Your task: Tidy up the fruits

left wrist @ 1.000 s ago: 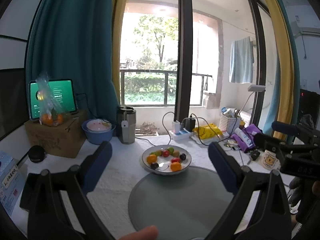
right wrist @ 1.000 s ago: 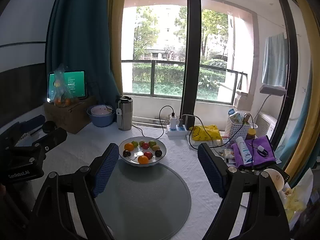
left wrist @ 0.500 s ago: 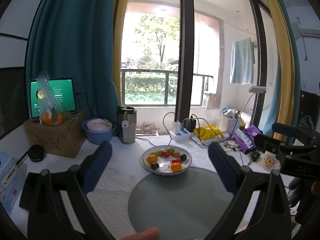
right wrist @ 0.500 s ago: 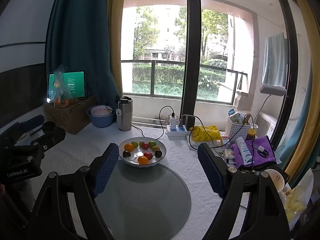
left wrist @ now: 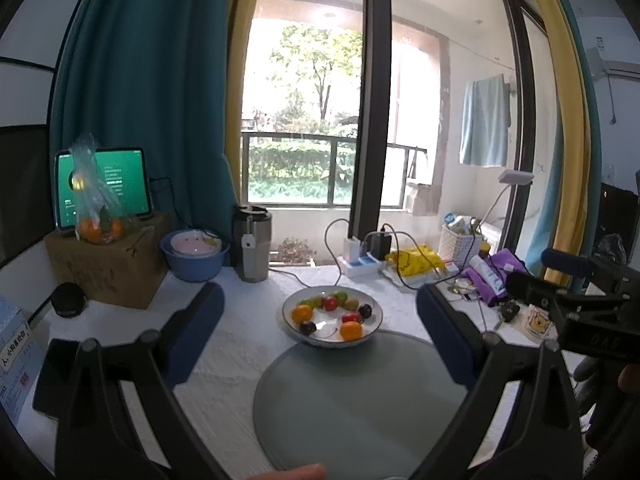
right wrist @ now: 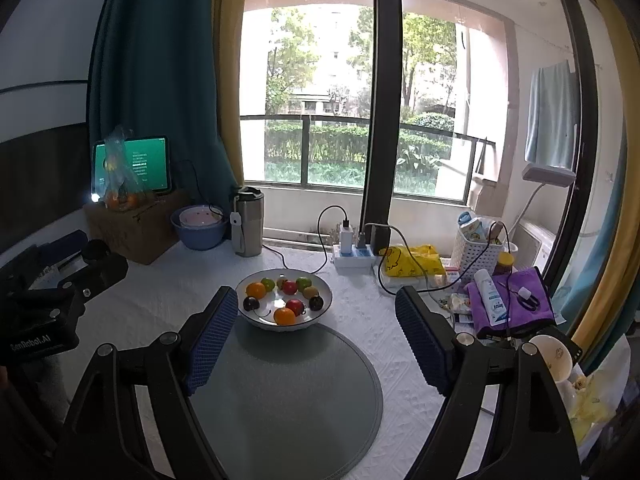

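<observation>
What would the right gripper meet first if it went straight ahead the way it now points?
Probably the white bowl of fruit, which lies ahead between the open right gripper's fingers, beyond the grey mat. Depth is uncertain; a downward tilt would strike the mat first.

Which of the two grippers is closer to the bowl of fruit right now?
The right gripper, by a little. Its open fingers frame the fruit bowl, one pad almost level with the rim. The left gripper, also open, hangs further back over the round grey mat.
</observation>
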